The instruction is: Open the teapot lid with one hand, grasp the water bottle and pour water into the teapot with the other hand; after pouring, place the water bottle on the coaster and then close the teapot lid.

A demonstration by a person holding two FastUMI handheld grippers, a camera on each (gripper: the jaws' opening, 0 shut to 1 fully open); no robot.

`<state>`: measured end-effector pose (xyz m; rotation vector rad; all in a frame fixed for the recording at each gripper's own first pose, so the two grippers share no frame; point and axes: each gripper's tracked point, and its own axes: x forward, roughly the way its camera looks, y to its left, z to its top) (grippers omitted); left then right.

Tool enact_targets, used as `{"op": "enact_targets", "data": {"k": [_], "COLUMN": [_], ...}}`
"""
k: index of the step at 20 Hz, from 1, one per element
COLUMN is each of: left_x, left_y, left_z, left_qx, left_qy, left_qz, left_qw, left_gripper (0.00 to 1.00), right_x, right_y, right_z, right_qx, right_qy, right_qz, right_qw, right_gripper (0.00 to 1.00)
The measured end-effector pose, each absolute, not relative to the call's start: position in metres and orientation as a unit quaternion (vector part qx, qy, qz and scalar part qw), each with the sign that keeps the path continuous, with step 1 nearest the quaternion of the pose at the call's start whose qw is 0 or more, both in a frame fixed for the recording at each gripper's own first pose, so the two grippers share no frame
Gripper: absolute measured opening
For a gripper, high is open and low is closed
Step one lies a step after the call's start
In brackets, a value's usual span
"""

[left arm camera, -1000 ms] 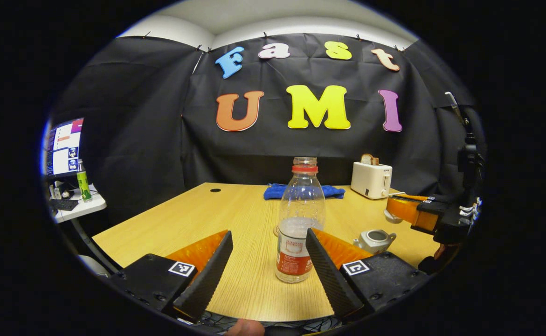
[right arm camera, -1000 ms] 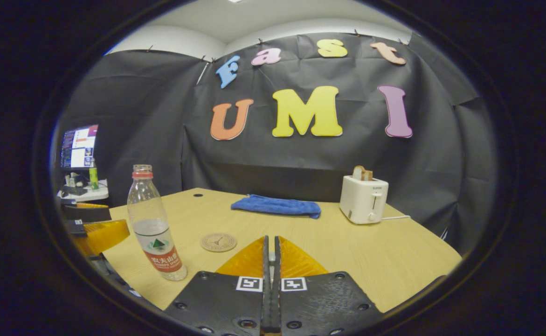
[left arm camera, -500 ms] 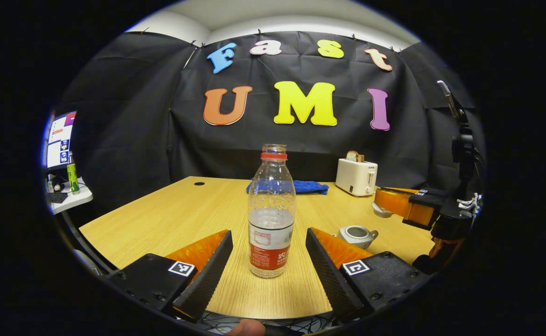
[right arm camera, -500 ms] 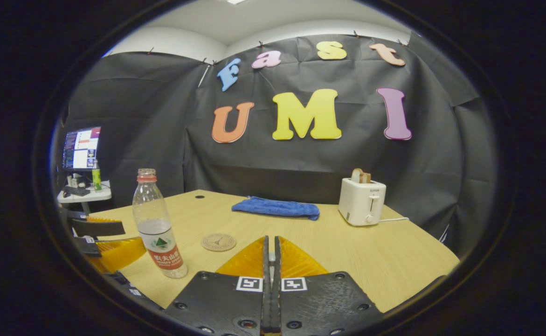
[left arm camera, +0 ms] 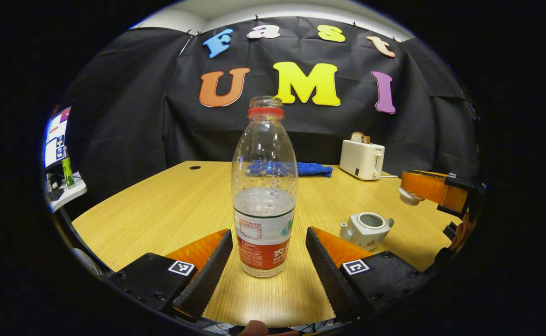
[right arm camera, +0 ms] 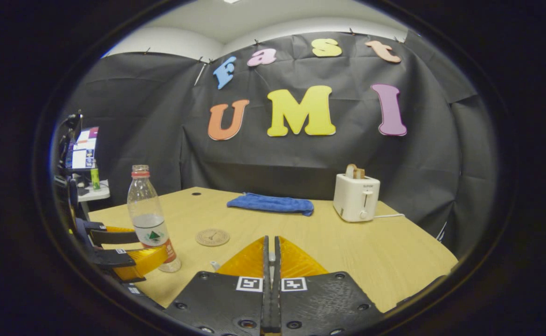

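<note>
On the table (left arm camera: 170,205) stood one water bottle (left arm camera: 264,186), one lidless teapot (left arm camera: 365,227), one coaster (right arm camera: 212,237), one toaster (right arm camera: 356,197), one blue cloth (right arm camera: 269,204); two grippers worked

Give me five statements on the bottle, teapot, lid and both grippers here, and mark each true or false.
1. The clear plastic water bottle stands upright between the left gripper's open fingers. True.
2. The small white ceramic teapot has its lid on. False: its mouth is open.
3. The right gripper holds the white lid. True.
4. The bottle rests on the round wooden coaster. False: it stands beside it.
5. The bottle is full. False: roughly half.
</note>
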<state>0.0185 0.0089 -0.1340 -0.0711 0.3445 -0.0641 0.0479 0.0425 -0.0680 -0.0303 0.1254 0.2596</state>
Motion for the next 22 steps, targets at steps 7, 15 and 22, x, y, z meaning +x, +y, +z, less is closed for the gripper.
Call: {"op": "enact_targets", "data": {"k": [7,15,22], "left_x": [0.022,0.026,0.025], "left_y": [0.012,0.024,0.056], "left_z": [-0.144,-0.126,-0.1], "left_qx": [-0.034,0.059,0.267], "left_qy": [0.183,0.17,0.145], "left_qz": [-0.018,-0.009,0.017], "left_qw": [0.982,0.984,0.952], "left_gripper": [0.86,0.74,0.72], "right_x": [0.045,0.039,0.032], "right_y": [0.035,0.017,-0.002], "right_z": [-0.076,-0.074,-0.073], "right_qx": [-0.011,-0.008,-0.01], "right_qy": [0.073,0.073,0.074], "right_qz": [0.13,0.128,0.127], "right_qw": [0.989,0.989,0.989], "right_gripper": [0.0,0.0,0.0]}}
